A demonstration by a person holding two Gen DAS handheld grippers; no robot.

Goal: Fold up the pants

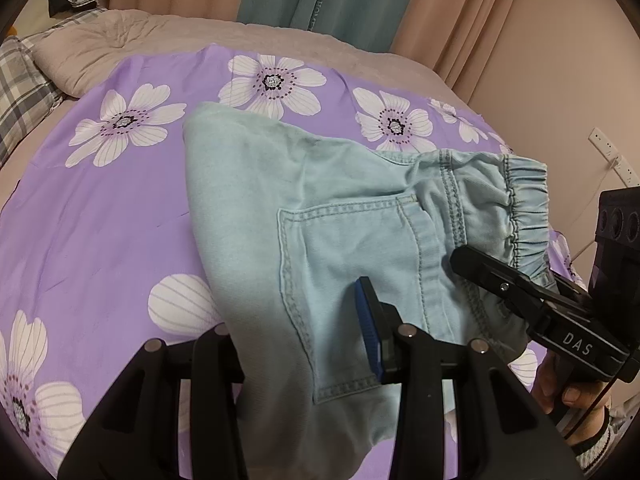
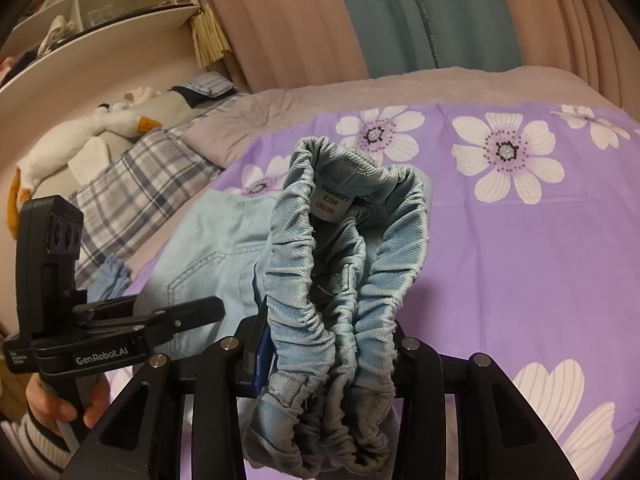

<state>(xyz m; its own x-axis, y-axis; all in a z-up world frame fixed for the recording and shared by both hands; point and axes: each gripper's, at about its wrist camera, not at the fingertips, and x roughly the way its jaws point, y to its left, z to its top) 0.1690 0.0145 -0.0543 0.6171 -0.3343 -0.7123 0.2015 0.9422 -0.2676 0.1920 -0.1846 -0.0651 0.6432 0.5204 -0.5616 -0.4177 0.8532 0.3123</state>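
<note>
Both grippers' fingers [image 1: 370, 320] pinch the pants [image 1: 320, 216] (waistband [image 2: 344, 280] bunched) above the floral sheet [image 1: 100, 208], pillow [image 2: 132, 196] nearby.

Soft, even indoor light is falling across my bedspread [image 1: 120, 208], giving its purple a flat, slightly dim cast with no glare. My tongs are showing as near-black silhouettes along the bottom of both views. The fisheye is bending the curtains [image 2: 280, 20] and darkening every corner. The pants [image 1: 320, 208] are casting only faint shadows.
</note>
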